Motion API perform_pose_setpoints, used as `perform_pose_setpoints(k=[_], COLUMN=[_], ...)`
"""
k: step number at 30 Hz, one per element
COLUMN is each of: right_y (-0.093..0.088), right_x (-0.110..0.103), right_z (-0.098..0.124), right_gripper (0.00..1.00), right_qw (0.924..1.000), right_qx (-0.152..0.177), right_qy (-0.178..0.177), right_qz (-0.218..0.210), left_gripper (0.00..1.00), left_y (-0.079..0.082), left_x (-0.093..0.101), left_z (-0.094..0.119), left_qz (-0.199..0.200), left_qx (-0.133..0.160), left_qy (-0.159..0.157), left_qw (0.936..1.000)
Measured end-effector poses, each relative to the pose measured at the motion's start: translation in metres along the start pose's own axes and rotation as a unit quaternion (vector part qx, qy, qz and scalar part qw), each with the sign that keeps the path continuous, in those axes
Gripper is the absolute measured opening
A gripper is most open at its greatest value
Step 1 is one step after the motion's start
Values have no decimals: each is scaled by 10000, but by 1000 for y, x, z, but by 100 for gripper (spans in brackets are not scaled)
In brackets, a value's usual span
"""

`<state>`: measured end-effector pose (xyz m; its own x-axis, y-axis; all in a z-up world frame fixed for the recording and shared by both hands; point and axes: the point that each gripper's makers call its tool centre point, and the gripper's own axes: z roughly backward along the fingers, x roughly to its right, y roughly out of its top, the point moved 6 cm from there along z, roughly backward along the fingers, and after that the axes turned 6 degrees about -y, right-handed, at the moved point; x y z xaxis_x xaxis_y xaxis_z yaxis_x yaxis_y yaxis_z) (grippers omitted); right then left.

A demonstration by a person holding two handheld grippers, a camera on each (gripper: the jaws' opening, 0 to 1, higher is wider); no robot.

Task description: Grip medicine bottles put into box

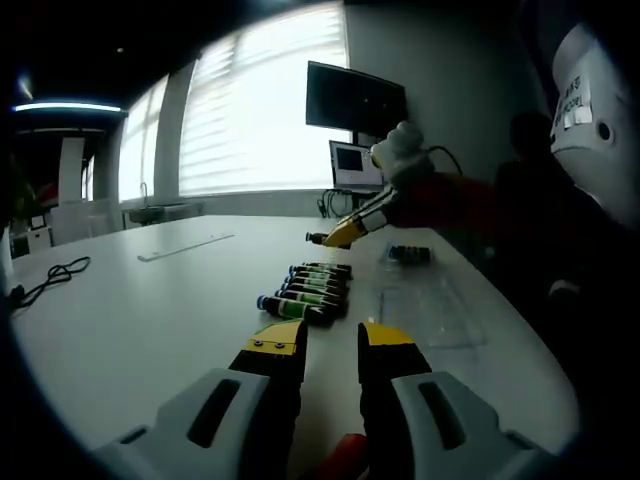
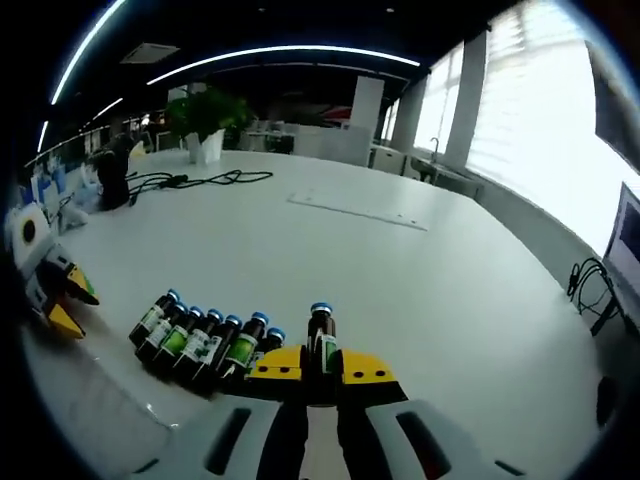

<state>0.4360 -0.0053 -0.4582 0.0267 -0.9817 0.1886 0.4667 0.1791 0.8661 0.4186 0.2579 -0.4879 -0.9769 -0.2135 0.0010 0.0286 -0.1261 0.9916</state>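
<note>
Wide bare white table [image 2: 300, 250] all around, far edge well clear; a row of dark medicine bottles [image 1: 308, 290] lies mid-table, a clear plastic box [image 1: 430, 315] just beside it with one bottle inside [image 1: 408, 254]. Left gripper [image 1: 332, 345] hangs released, jaws parted, short of the row. Right gripper [image 2: 322, 368] is clenched on a blue-capped bottle [image 2: 321, 335] held between its jaws, beside the row.

open left tool [image 1: 332, 345], bottle row [image 1: 310, 290] on table [image 1: 150, 320]
</note>
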Motion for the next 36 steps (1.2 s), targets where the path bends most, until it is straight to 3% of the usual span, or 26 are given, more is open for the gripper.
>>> perform_pose_setpoints(k=[15,21,36], right_y=[3,0,1], right_x=[10,13,12], right_z=[40,59,77], right_gripper=[6,6,6], right_qw=[9956,9928,9870], right_qx=[819,964,1441], right_qy=[-286,-365,-670], right_qz=[-345,-613,-228], left_gripper=[14,14,14], left_y=[-1,0,0], left_x=[0,1,1], left_z=[0,0,0], left_qz=[-9,-5,-16], left_qx=[-9,-8,-22], left_qy=[0,0,3], left_qw=[10000,10000,10000])
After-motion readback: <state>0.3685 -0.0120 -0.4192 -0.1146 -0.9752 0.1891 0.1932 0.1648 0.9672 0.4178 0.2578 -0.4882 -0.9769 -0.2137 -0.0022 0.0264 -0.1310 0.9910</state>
